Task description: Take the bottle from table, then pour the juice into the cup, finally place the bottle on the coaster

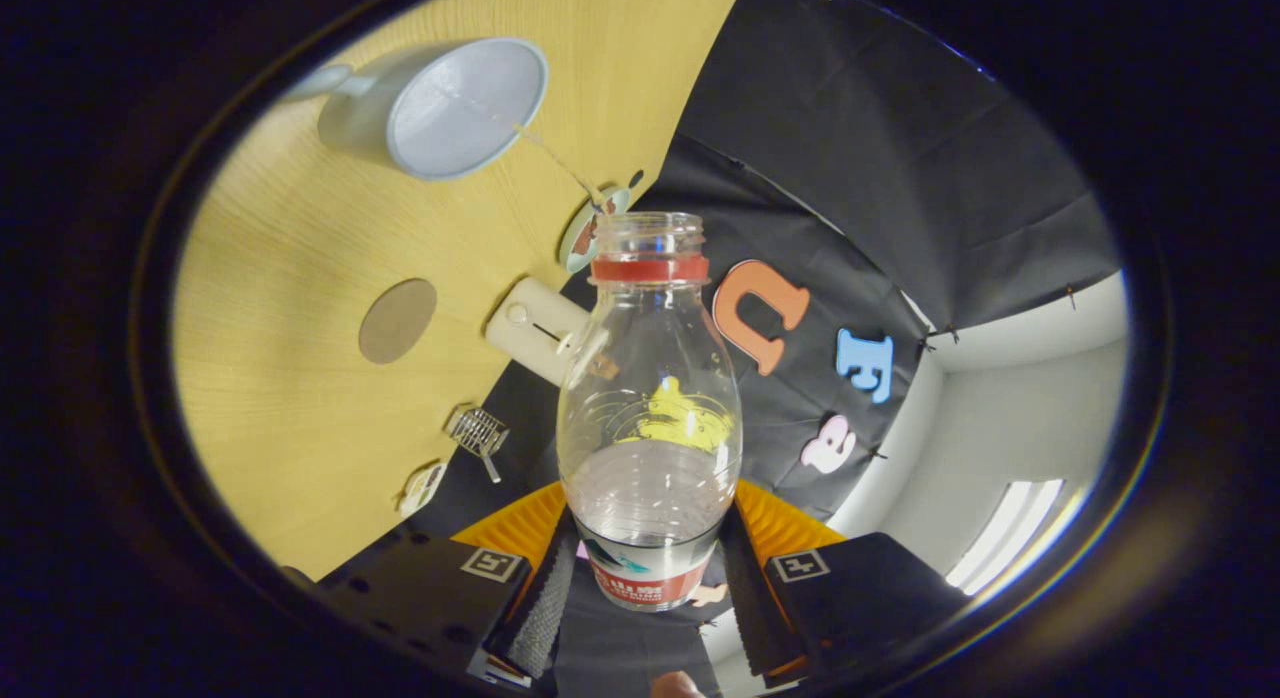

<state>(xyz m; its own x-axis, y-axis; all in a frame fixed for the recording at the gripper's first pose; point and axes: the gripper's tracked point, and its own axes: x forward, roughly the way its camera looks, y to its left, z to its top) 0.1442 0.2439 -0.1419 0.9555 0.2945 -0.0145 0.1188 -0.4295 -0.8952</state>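
Claw [648,568] pinching the base of a clear plastic bottle with red neck ring [648,408], uncapped, tilted over the wood-grain tabletop [280,278]. Thin stream runs from its mouth into a pale blue-grey cup [440,108]. Round brown coaster [397,320] lies mid-tabletop, apart from the cup.

The gripper [648,578] is rolled hard to one side, so that the counter [290,378] stands as a near-vertical plane beside it. Both fingers [545,603] are closed against the lower body of the bottle [648,408], one pad on each flank, and the bottle sits between them with its open neck pointing forward, away from the gripper. A fingertip of the person's hand [675,686] shows just behind the fingers.
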